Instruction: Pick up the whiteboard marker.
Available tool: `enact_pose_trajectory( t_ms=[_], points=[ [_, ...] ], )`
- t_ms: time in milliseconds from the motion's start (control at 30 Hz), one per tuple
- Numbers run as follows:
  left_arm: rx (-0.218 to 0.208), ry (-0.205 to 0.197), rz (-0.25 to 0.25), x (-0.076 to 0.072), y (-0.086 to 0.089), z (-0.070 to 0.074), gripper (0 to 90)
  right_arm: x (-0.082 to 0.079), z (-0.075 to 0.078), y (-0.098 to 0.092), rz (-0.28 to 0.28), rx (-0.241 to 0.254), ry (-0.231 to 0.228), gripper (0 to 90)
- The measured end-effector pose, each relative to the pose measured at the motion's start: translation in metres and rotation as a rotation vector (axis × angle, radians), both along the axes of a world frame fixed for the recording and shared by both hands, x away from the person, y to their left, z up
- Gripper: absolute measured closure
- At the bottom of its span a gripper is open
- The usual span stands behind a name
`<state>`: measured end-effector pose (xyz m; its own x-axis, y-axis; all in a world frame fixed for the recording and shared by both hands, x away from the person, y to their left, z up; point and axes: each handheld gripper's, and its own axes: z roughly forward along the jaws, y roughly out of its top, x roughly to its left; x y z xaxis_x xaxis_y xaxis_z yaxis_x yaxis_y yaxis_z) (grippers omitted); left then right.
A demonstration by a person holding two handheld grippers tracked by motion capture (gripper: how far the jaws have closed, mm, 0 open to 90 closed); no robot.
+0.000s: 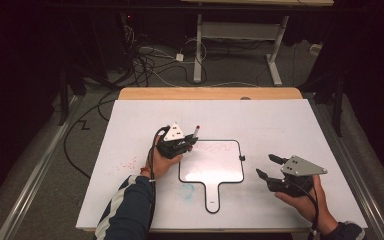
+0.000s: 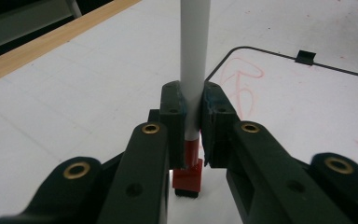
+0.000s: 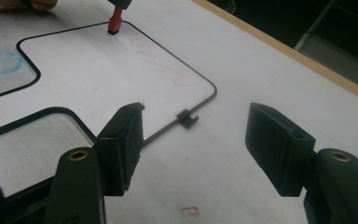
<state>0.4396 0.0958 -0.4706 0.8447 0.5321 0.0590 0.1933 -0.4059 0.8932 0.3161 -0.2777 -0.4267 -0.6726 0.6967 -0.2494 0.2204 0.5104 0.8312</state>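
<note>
A small whiteboard (image 1: 212, 167) with a black rim and a handle lies on the white table (image 1: 280, 125). Faint red scribbles (image 3: 168, 65) cross its upper part. My left gripper (image 1: 186, 145) is shut on a white marker (image 2: 193, 60), held upright, and the marker's red end (image 2: 188, 172) points down at the board's top left corner. That red end (image 3: 115, 21) is on or just above the board there. My right gripper (image 1: 266, 166) is open with nothing between its jaws, just right of the board near a black clip (image 3: 186, 119) on its rim.
A blue smudge (image 1: 186, 190) marks the table left of the board's handle, and red specks (image 1: 125, 164) lie further left. A wooden strip (image 1: 210, 93) forms the table's far edge. Cables (image 1: 150, 62) and a desk frame (image 1: 240, 35) stand on the floor beyond.
</note>
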Motion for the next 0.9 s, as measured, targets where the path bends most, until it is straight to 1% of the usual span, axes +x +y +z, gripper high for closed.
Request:
enact_pose_trajectory(
  t_ms=[33, 133, 200, 300, 333, 367, 400, 433, 533, 633, 667, 733, 833, 867, 900],
  points=[
    [0.000, 0.001, 0.006, -0.001, 0.000, 0.000, 78.8, 0.001, 0.000, 0.001, 0.000, 0.002, 0.002, 37.7],
    [0.003, 0.004, -0.003, -0.003, -0.006, 0.000, 78.8, 0.003, -0.001, 0.003, 0.004, 0.003, 0.007, 37.8],
    [0.011, 0.004, 0.000, -0.004, -0.011, 0.001, 78.8, 0.003, -0.001, 0.004, 0.005, 0.002, 0.011, 37.8],
    [0.014, 0.001, -0.012, -0.005, -0.018, 0.001, 78.7, 0.004, -0.002, 0.006, 0.012, 0.004, 0.012, 37.8],
    [0.020, 0.018, 0.000, -0.007, -0.020, 0.002, 78.7, 0.005, -0.001, 0.006, 0.013, 0.005, 0.013, 37.8],
    [0.019, 0.019, -0.002, -0.007, -0.022, 0.002, 78.7, 0.005, -0.001, 0.007, 0.012, 0.006, 0.012, 37.8],
    [0.021, -0.004, -0.019, -0.006, -0.024, 0.003, 78.7, 0.006, -0.001, 0.007, 0.011, 0.008, 0.010, 37.8],
    [0.022, 0.001, -0.015, -0.007, -0.026, 0.004, 78.7, 0.006, 0.000, 0.007, 0.011, 0.013, 0.011, 37.8],
    [0.025, 0.001, -0.025, -0.009, -0.034, 0.010, 78.7, 0.010, 0.001, 0.008, 0.007, 0.037, 0.019, 37.8],
    [0.020, -0.013, -0.042, -0.011, -0.041, 0.013, 78.7, 0.016, 0.003, 0.012, 0.012, 0.064, 0.023, 38.5],
    [0.016, -0.015, -0.046, -0.013, -0.044, 0.014, 78.7, 0.018, 0.004, 0.014, 0.018, 0.073, 0.028, 38.8],
    [0.003, -0.018, -0.054, -0.015, -0.049, 0.015, 78.7, 0.021, 0.006, 0.018, 0.031, 0.081, 0.024, 41.0],
    [0.003, -0.029, -0.066, -0.019, -0.058, 0.016, 78.7, 0.024, 0.010, 0.024, 0.050, 0.119, 0.034, 42.2],
    [0.005, -0.037, -0.066, -0.020, -0.061, 0.016, 78.7, 0.026, 0.012, 0.026, 0.061, 0.124, 0.030, 43.1],
    [0.002, -0.039, -0.069, -0.021, -0.064, 0.017, 78.7, 0.027, 0.013, 0.029, 0.065, 0.136, 0.037, 43.6]
  ],
)
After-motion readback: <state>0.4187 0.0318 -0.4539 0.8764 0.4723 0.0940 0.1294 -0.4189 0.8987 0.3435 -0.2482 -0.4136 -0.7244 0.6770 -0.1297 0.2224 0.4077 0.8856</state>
